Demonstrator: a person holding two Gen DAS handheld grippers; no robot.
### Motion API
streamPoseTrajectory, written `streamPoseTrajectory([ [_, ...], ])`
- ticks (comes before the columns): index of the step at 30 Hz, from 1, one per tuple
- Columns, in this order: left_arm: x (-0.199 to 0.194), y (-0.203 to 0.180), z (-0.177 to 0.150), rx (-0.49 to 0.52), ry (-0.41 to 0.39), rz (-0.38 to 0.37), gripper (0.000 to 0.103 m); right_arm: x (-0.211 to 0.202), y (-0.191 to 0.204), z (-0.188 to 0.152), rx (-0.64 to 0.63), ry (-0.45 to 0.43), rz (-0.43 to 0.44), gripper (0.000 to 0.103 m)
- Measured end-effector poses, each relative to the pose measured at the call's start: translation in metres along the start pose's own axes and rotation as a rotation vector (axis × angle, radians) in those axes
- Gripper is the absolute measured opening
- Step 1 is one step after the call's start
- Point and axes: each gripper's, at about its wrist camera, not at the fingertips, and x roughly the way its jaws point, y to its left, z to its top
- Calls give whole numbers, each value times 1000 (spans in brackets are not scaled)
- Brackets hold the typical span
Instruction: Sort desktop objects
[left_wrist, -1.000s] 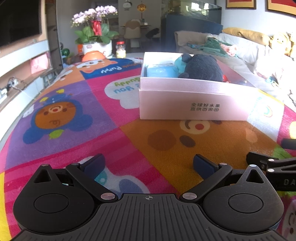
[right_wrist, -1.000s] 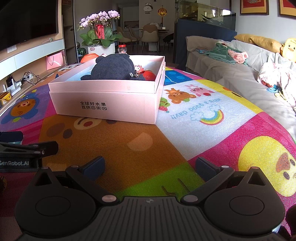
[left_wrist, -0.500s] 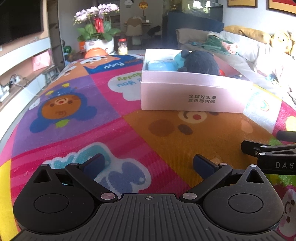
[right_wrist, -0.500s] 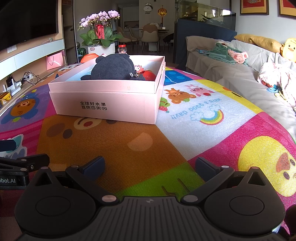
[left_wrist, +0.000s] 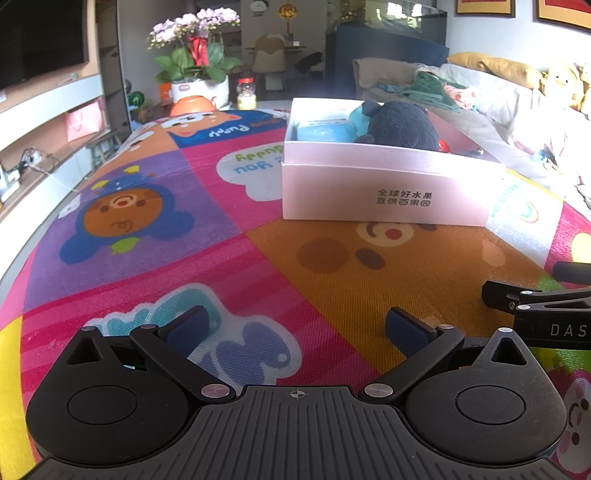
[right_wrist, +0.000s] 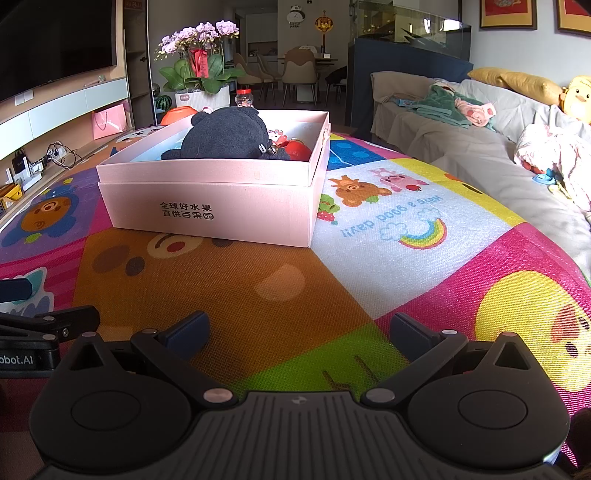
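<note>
The left gripper has its jaws spread wide with nothing between them, low over the colourful cartoon mat that covers the surface. The right gripper is the same: jaws spread, nothing held, low over the orange and green patches of the mat. Each gripper shows at the edge of the other's view, so the two sit side by side, near but apart.

Ahead of both, well beyond the fingertips, a pale pink box with dark printed characters on its near wall stands on the mat. Inside it lies a dark plush toy, rising above the rim. Next to the plush on the left side sit a light blue item and a teal piece; on the right side a red object rests near the box wall.

Beyond the surface stand a potted orchid, a small jar and a sofa strewn with cloth.
</note>
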Motion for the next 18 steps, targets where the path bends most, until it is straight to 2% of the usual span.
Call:
streamPoseTrajectory([
  [18,-1,-4,-1,-5,0,20,103,0,0,0,0,0,0,103],
])
